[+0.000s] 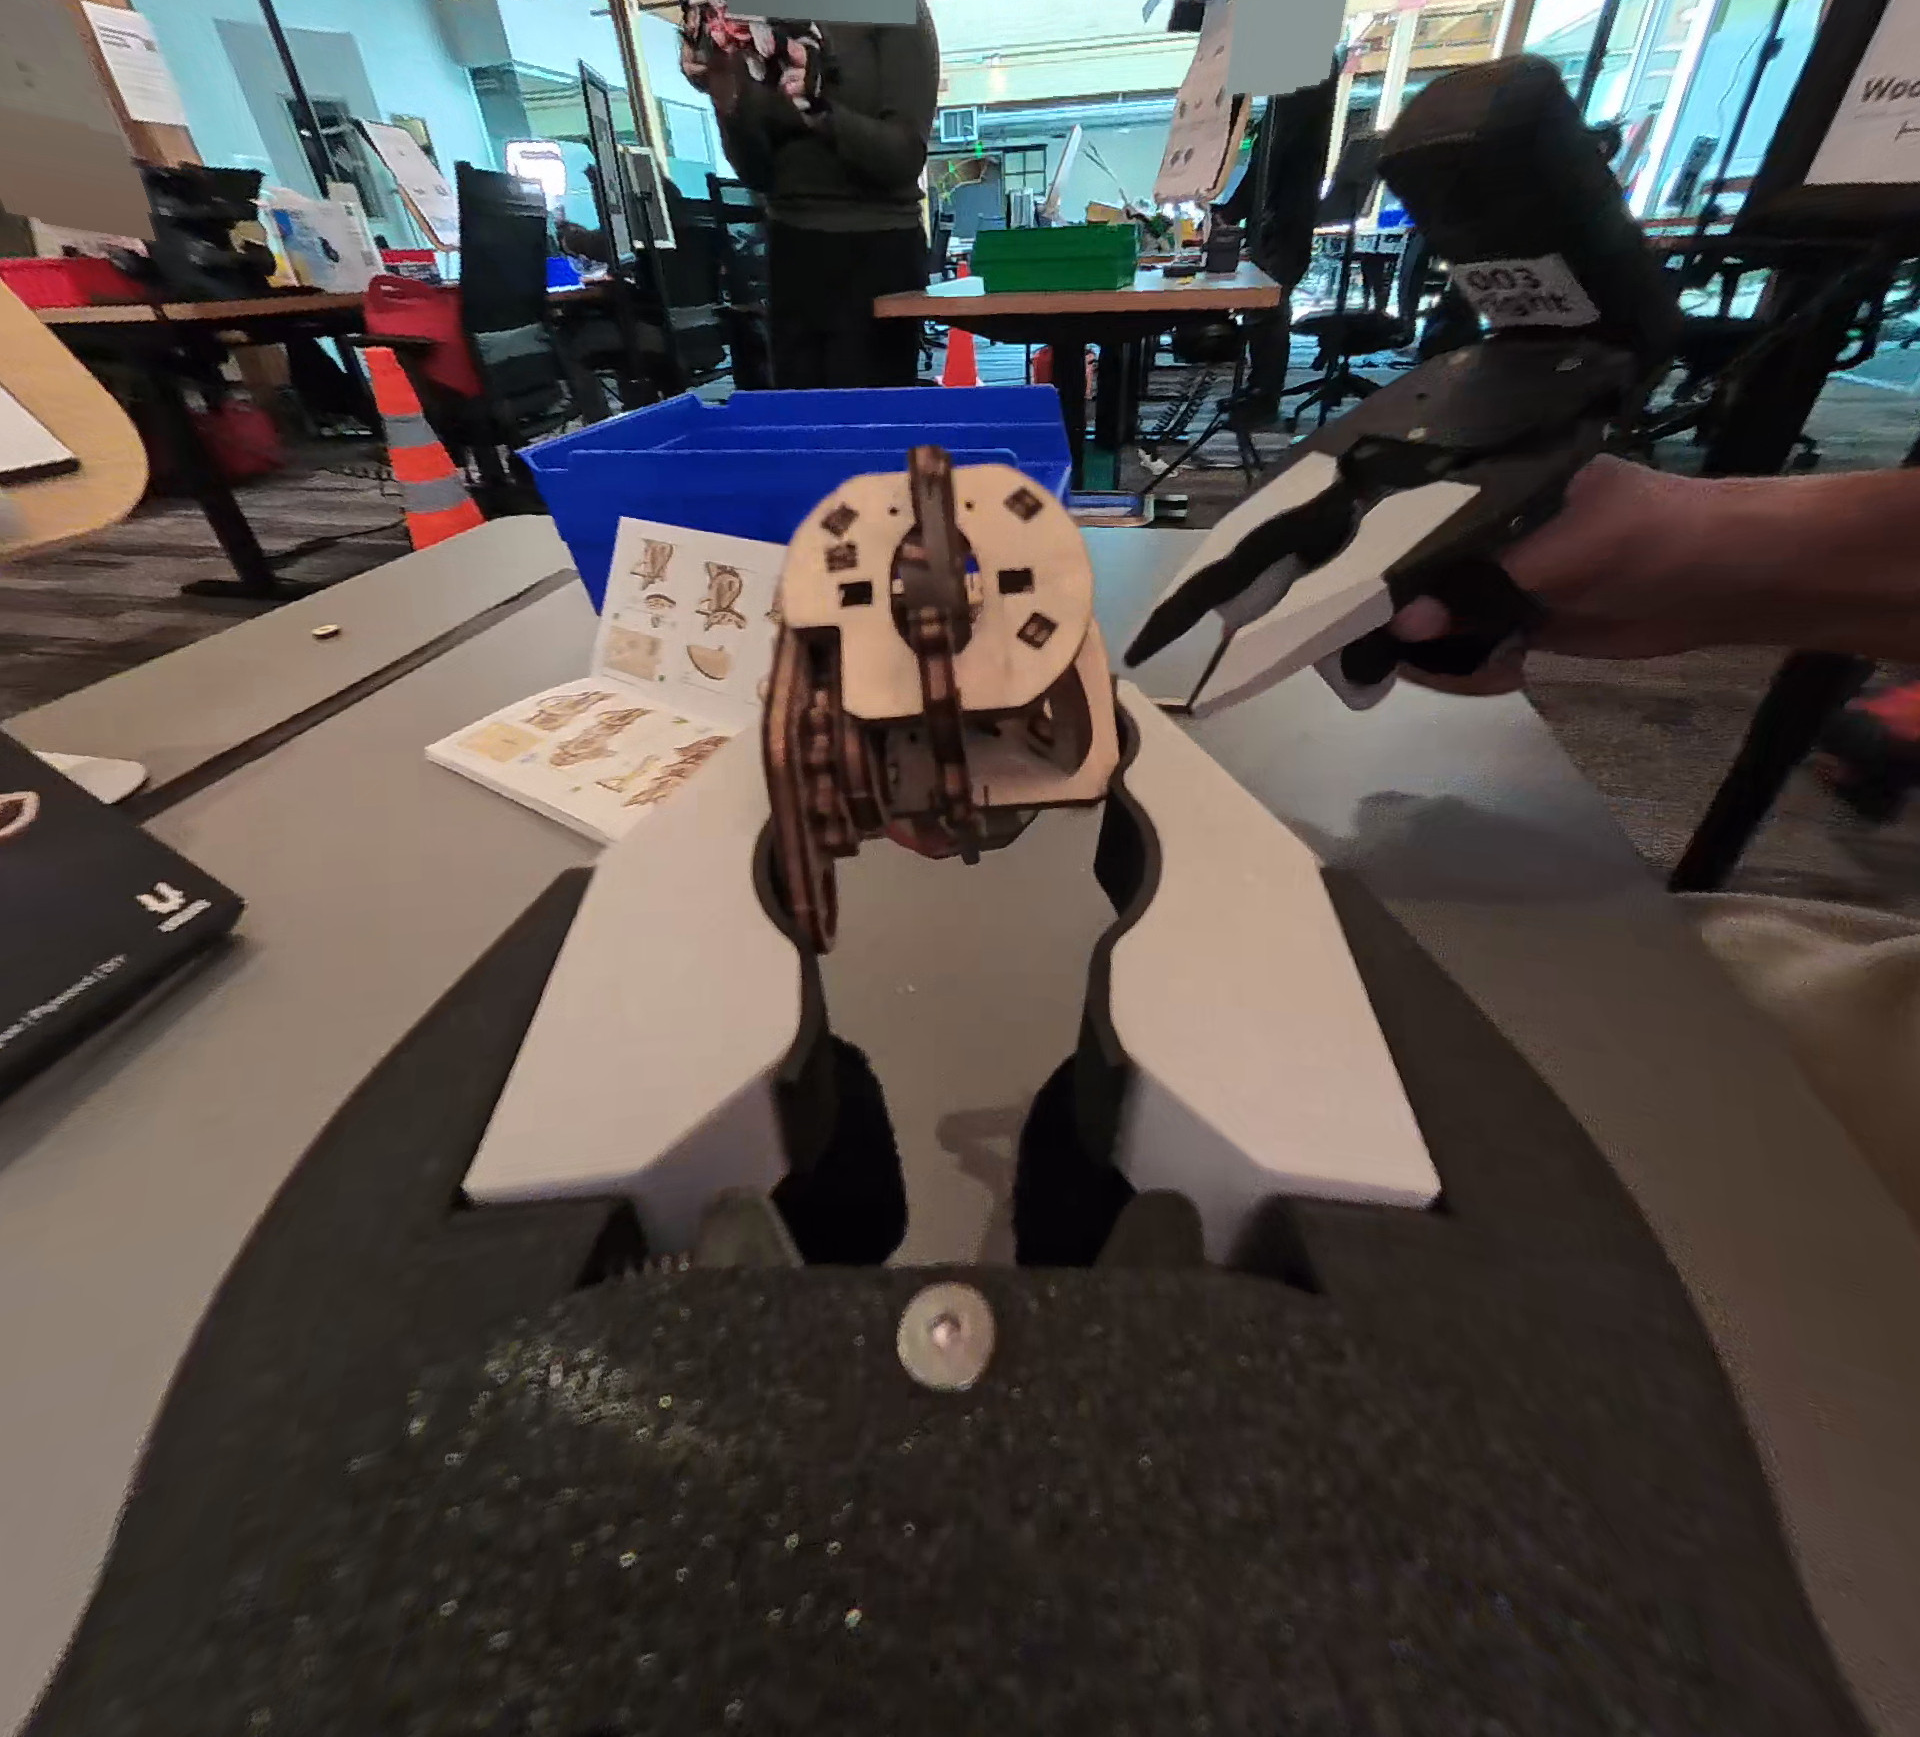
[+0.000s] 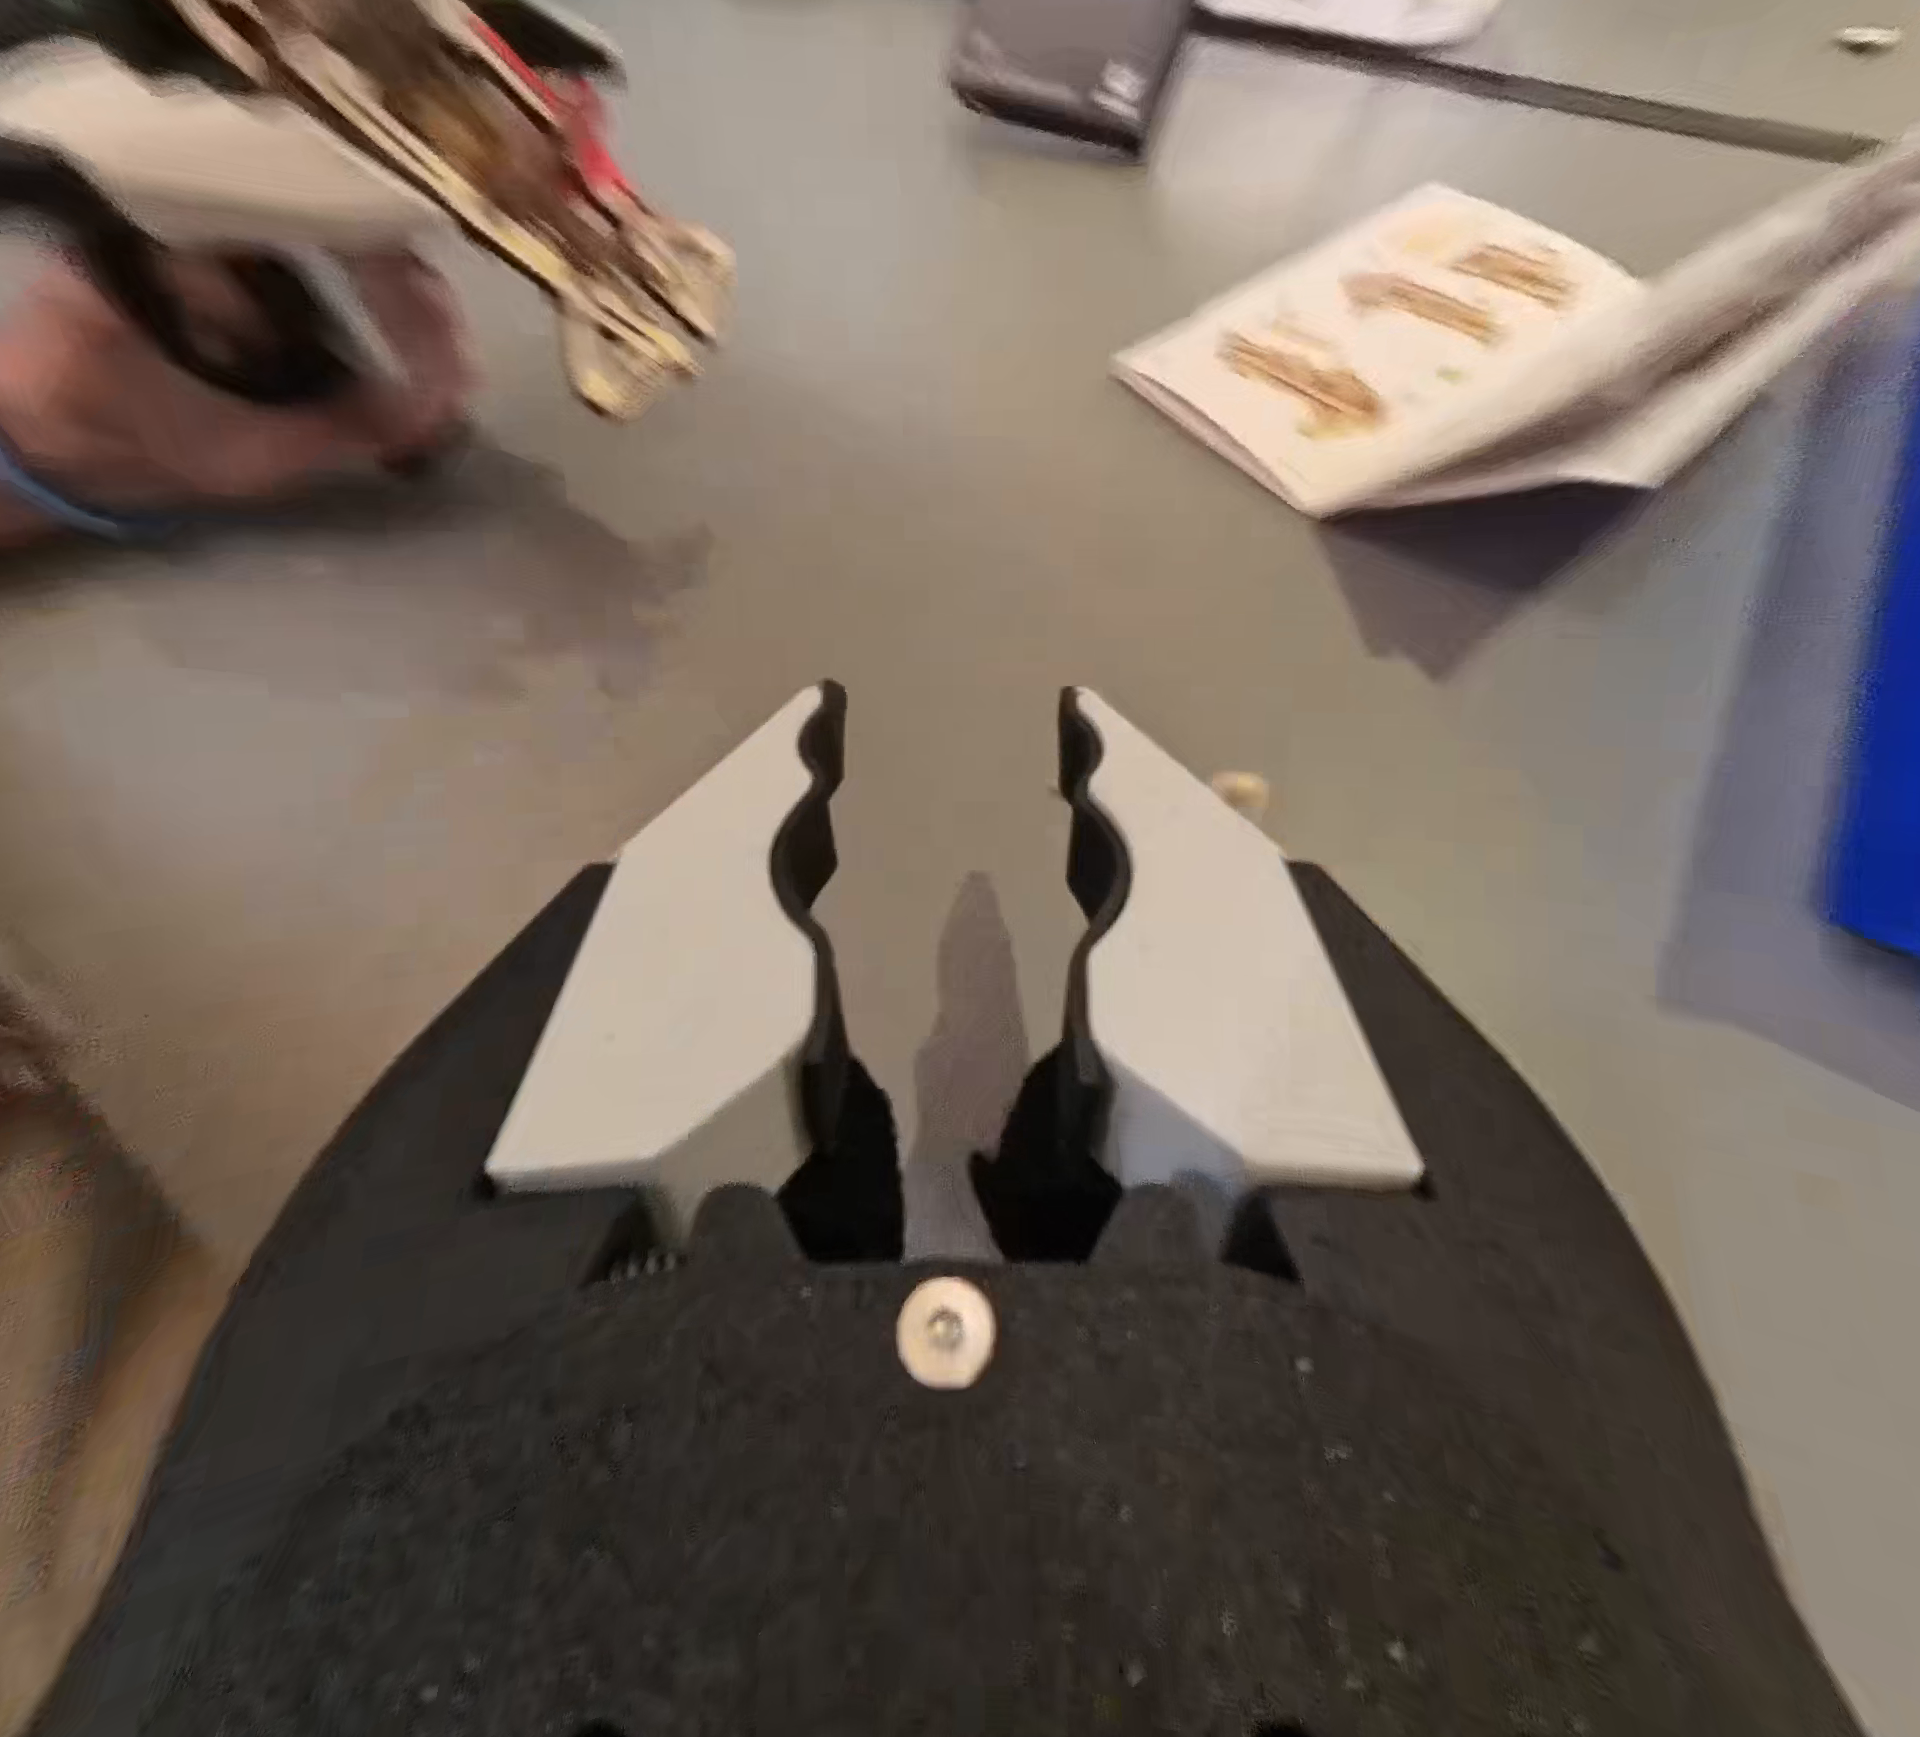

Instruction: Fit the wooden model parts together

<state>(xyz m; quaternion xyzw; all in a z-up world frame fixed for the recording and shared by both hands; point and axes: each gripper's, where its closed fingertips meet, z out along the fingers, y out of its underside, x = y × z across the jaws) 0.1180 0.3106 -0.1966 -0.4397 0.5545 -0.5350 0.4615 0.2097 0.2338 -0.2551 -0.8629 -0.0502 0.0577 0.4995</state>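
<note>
My left gripper is shut on a partly built wooden model: a pale round slotted plate with a dark notched piece standing through its middle hole, held above the grey table. In the right wrist view the model shows blurred at the upper left, held by the left gripper. My right gripper is open and empty, low over the table. It also shows in the left wrist view, to the right of the model and apart from it. A small round wooden piece lies by its right finger.
An open instruction booklet lies on the table behind the model, also in the right wrist view. A blue bin stands behind it. A black box lies at the left. A small wooden ring lies far left. A person stands beyond.
</note>
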